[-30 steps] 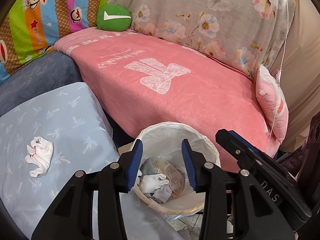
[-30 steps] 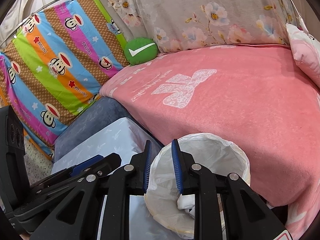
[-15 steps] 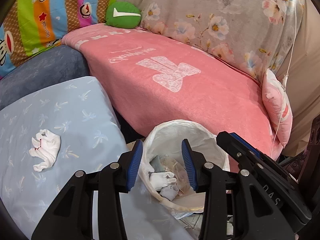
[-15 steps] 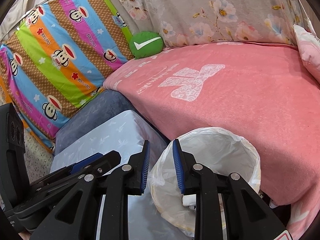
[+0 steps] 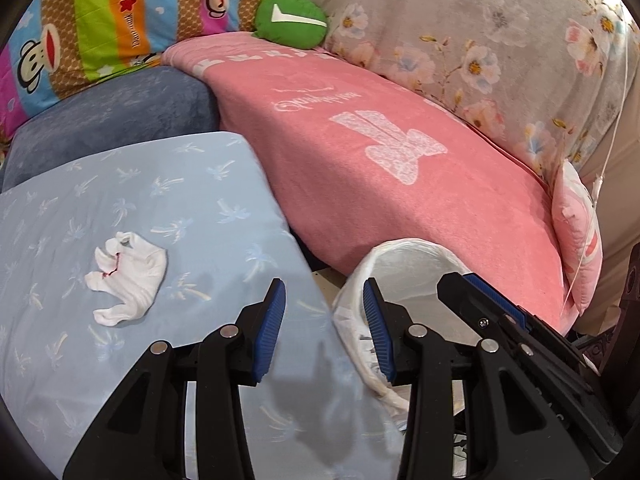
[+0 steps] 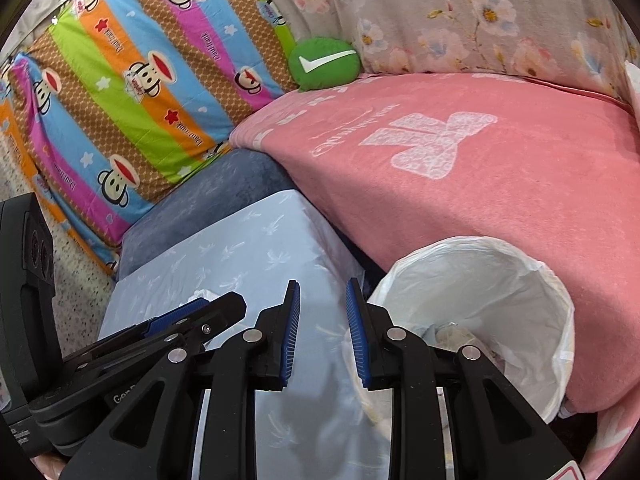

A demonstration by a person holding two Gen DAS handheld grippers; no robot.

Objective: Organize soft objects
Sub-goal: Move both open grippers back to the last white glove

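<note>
1. Grippers: I see my left gripper [image 5: 324,322] with jaws parted and nothing between the pads; it hangs over the right edge of the light blue pillow [image 5: 132,208], beside the bin.
2. My right gripper [image 6: 322,332] shows a narrower gap, jaws opening, nothing held; it sits over the same pillow's right edge.
3. Task item: I locate a crumpled white sock [image 5: 126,280] lying on the pillow, toward its left side, well apart from both grippers.
4. Container: a bin lined with a white plastic bag [image 6: 500,280] stands between the pillow and the pink blanket [image 5: 400,168]; soft items lie at its bottom.
5. Surroundings: a green round cushion [image 5: 290,18] rests at the blanket's far edge, against the striped monkey-print cover [image 6: 132,92] and the floral cover [image 5: 500,40].
6. A small pink pillow [image 5: 580,240] leans at the blanket's right edge.
</note>
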